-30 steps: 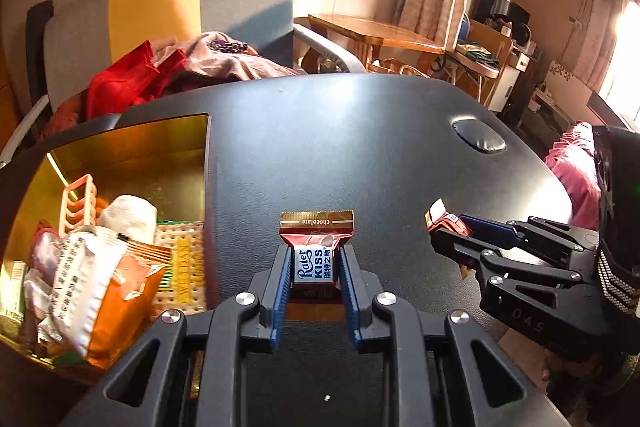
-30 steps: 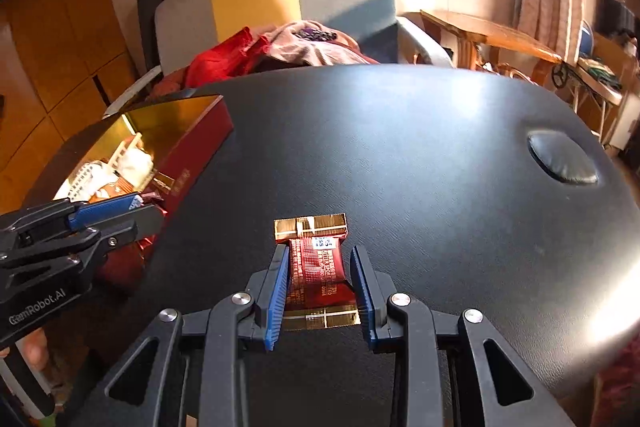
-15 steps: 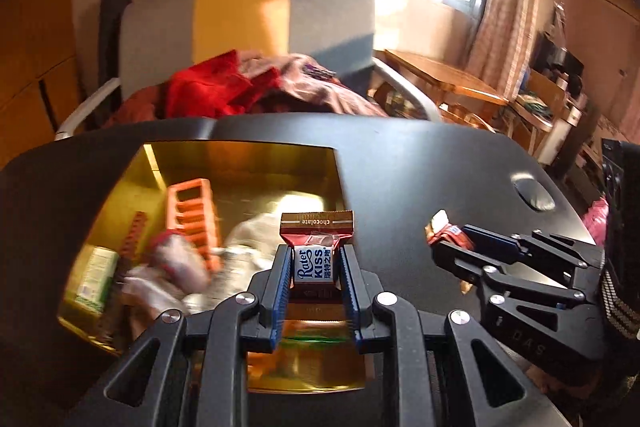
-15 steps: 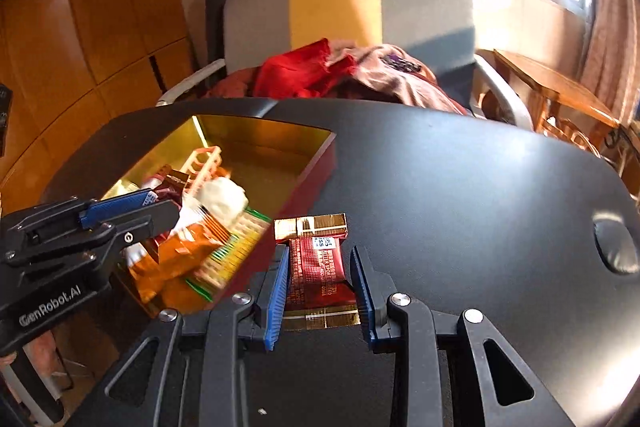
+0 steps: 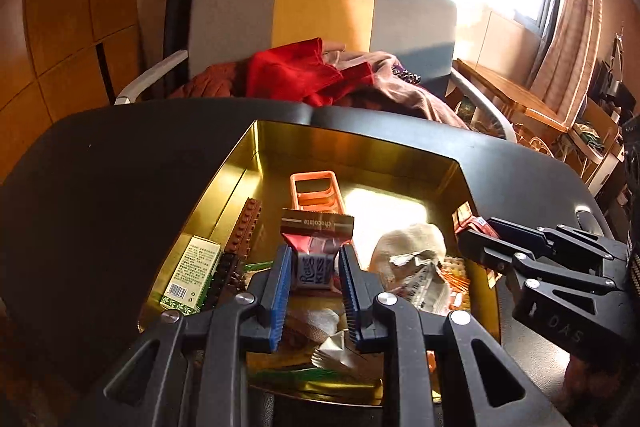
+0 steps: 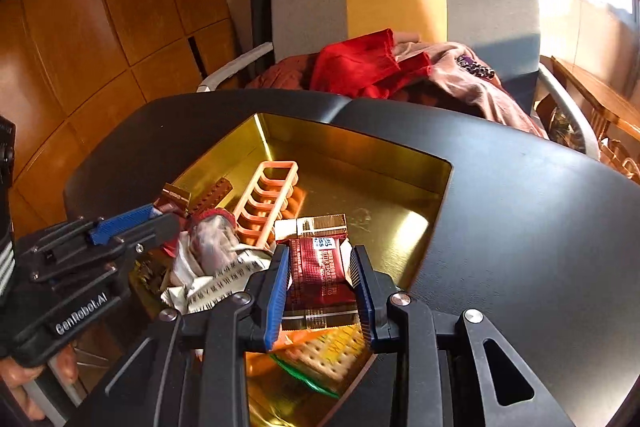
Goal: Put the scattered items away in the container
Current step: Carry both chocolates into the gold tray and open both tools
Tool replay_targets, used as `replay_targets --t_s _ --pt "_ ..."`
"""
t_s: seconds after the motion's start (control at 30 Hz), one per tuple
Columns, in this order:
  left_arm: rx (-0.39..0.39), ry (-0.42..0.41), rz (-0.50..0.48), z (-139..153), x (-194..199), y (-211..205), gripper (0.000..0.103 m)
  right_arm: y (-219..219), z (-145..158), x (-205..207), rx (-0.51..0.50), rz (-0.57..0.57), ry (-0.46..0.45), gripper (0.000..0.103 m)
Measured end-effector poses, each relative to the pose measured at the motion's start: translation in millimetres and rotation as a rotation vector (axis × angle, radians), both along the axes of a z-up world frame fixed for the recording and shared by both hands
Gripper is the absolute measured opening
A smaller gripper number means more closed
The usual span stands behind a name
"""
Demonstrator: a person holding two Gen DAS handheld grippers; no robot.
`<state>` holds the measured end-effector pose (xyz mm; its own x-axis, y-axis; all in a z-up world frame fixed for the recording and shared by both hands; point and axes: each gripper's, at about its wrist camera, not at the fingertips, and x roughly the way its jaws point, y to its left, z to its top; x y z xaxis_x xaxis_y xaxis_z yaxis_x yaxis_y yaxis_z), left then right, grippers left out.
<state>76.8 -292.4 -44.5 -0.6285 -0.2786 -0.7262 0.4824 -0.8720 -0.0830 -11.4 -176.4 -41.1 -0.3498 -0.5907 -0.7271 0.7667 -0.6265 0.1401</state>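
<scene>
Both hand-held grippers (image 5: 314, 277) (image 6: 320, 281) hold chocolates (image 5: 316, 251) (image 6: 318, 267) over gold tin (image 5: 360, 143).

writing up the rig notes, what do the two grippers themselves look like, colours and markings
Both are matte black plastic with open triangular cutouts in the linkage arms, silver round screw heads at the joints, and ribbed blue pads lining the fingers. The left gripper carries white "GenRobot.AI" lettering on its side, read from the right wrist view. The right gripper shows embossed "DAS" on its body in the left wrist view.
</scene>
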Motion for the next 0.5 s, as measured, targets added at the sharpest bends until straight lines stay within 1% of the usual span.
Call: replay_targets --t_s 0.17,0.2,0.4,0.43,0.5 --pt "0.009 -0.003 0.021 -4.4 -3.2 -8.0 0.024 -16.1 -5.9 -8.9 0.012 0.003 -0.023 0.032" --pt "0.011 -0.005 0.022 -5.3 -3.6 -8.7 0.024 -18.2 -7.2 -10.1 0.014 0.005 -0.024 0.034" --pt "0.017 -0.001 0.052 -7.8 1.5 -12.6 0.037 -20.0 -9.5 -11.7 0.025 -0.003 -0.011 0.034" --pt "0.019 0.000 0.058 -7.5 3.8 -12.9 0.042 -19.4 -9.2 -11.4 0.025 -0.005 -0.008 0.034" --pt "0.011 -0.002 0.074 -6.7 8.6 -10.9 0.047 -18.2 -7.4 -8.9 0.025 -0.009 0.002 0.034"
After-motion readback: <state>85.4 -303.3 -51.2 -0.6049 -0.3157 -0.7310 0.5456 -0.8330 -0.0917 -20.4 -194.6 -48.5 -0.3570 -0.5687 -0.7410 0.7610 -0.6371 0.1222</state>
